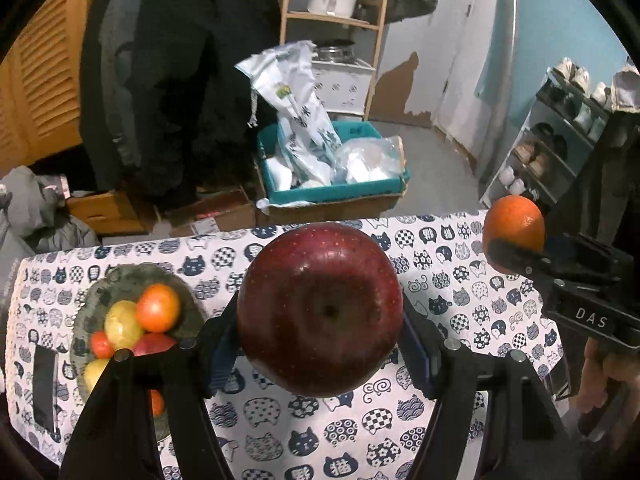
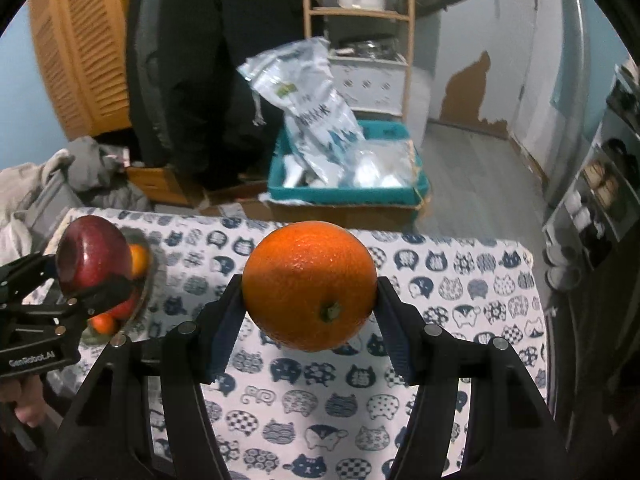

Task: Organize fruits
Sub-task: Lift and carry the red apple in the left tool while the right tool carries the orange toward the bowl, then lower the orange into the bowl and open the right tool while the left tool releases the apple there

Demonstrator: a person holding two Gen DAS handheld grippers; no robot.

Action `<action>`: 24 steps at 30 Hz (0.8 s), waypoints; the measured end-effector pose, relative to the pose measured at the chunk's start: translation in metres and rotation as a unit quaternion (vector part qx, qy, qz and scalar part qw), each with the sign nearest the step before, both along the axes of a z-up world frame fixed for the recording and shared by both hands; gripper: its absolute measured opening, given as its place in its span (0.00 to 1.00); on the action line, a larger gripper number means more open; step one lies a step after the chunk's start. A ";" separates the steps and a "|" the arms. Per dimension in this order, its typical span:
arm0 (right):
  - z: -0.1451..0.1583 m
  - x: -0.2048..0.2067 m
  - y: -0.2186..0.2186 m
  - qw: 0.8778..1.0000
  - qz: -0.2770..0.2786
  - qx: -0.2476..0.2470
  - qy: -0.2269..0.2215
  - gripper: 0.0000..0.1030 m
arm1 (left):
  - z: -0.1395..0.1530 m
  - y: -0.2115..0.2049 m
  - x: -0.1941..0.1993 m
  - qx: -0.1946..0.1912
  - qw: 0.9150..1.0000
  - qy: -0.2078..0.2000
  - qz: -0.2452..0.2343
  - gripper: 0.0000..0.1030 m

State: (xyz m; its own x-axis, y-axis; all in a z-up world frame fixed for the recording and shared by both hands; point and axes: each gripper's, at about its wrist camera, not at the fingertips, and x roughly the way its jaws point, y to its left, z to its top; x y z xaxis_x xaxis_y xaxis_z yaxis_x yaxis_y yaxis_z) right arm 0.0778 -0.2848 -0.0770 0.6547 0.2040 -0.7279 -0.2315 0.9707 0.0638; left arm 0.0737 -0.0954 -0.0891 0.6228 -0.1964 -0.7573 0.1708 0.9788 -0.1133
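Left wrist view: left gripper (image 1: pixel 320 320) fingers pinch red apple (image 1: pixel 320 308) above worktop (image 1: pixel 440 292), fruit plate (image 1: pixel 120 276) at left. Right gripper (image 2: pixel 310 300) fingers pinch orange (image 2: pixel 310 284) w/ worktop below.

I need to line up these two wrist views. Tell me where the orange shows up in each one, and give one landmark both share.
Left wrist view: the orange sits at the right edge, above the cat-print tablecloth, gripped by the right tool.
Right wrist view: the orange fills the centre, clamped between the right tool fingers.
Shared landmark: the teal bin of white bags on the floor beyond the table.
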 end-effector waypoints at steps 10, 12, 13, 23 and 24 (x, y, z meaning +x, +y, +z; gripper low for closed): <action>0.022 -0.008 0.038 0.999 0.044 0.013 -0.022 0.62 | 0.020 0.034 -0.020 0.002 0.999 -0.025 0.023 0.70; 0.024 -0.008 0.046 0.998 0.052 0.015 -0.023 0.62 | 0.022 0.040 -0.022 0.005 0.999 -0.028 0.029 0.70; 0.024 -0.008 0.050 0.998 0.056 0.017 -0.023 0.62 | 0.023 0.044 -0.023 0.006 0.999 -0.030 0.032 0.70; 0.025 0.000 0.098 0.995 0.097 0.020 -0.020 0.62 | 0.027 0.080 -0.030 0.007 0.997 -0.037 0.067 0.70; 0.025 0.001 0.103 0.994 0.102 0.020 -0.019 0.62 | 0.026 0.084 -0.031 0.006 0.997 -0.037 0.070 0.70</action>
